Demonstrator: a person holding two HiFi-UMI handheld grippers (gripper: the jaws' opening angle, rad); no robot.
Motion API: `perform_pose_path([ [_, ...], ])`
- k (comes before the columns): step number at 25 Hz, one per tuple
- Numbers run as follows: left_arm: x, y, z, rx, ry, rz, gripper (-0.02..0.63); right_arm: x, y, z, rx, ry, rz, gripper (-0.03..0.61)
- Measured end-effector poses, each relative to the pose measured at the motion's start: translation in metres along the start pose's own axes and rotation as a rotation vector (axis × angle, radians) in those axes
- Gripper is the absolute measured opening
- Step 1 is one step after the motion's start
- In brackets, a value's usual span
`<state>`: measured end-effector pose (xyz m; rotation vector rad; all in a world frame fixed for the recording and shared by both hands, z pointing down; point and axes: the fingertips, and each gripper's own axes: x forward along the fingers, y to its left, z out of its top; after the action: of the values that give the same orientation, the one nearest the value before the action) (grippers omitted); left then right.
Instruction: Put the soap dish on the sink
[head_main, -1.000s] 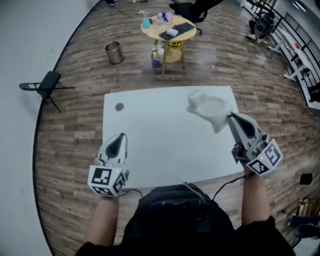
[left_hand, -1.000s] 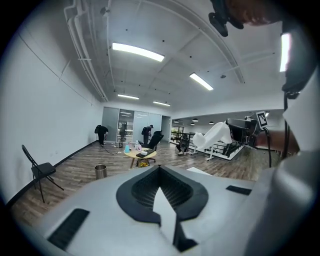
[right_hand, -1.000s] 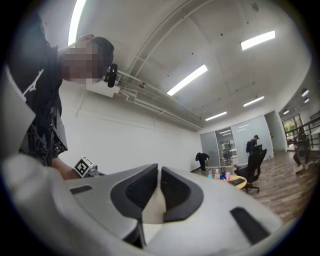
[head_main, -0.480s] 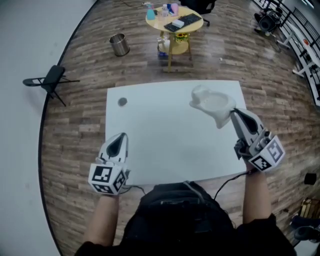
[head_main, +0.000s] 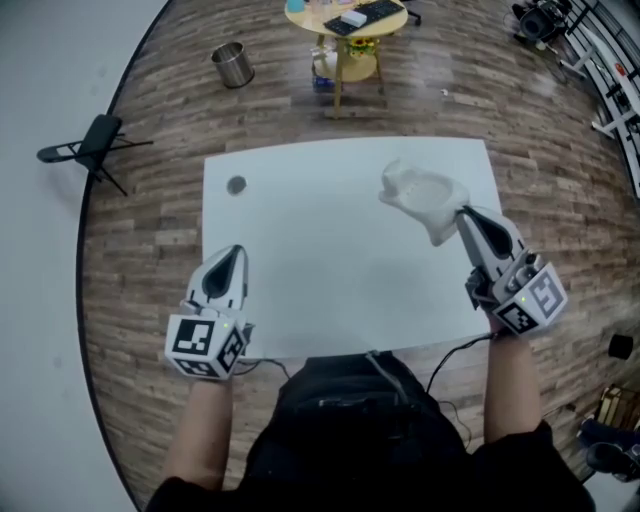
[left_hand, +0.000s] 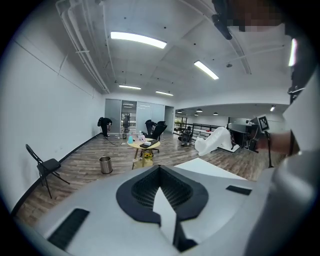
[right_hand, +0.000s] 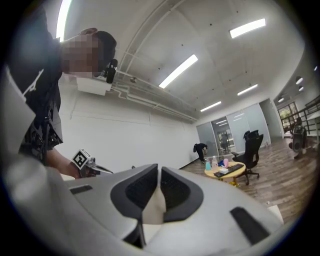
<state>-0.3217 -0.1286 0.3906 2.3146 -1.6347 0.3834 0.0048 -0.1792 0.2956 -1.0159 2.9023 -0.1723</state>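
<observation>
White soap dish (head_main: 420, 192) looked like hard ceramic or rigid plastic: stiff, smooth, likely slippery, and liable to chip if dropped. My guess was moderate weight. It hung over the far right part of the white table (head_main: 320, 270), held up off the surface and tilted, as the left gripper view showed. It had a broad shallow bowl, with a narrower end pointing back toward the person.

Right gripper (head_main: 462, 218) was clamped on that narrow near end, jaws nearly together with a thin pale sliver of the dish pinched between the pads. Gripping at one end left the bowl cantilevered out in front. I judged that it could pivot in the pads, so a bite closer to the bowl would be safer.

Right forearm came in from the lower right. The gripper lay about level and pointed away and to the left across the table, with its marker cube nearest the wrist.

Left gripper (head_main: 236, 252) had its jaws together on nothing. It sat above the table's near left edge, aimed forward and slightly down, well apart from the dish.

No basin was plainly visible; a small grey disc (head_main: 236, 185) lay at the far left of the table.
</observation>
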Motion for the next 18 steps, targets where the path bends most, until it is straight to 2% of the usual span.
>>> perform_pose_path([
  [5,0.013,0.007,-0.003,0.01,0.013,0.019,-0.011,0.004,-0.008,-0.009,0.019,0.008,-0.002,0.031],
  [9,0.031,0.014,-0.019,0.024,0.038,0.044,-0.011,0.007,-0.015,-0.02,0.017,0.026,0.001,0.031],
  [18,0.062,0.014,-0.033,-0.029,0.056,0.064,-0.011,0.007,-0.029,-0.04,0.065,0.025,0.012,0.031],
])
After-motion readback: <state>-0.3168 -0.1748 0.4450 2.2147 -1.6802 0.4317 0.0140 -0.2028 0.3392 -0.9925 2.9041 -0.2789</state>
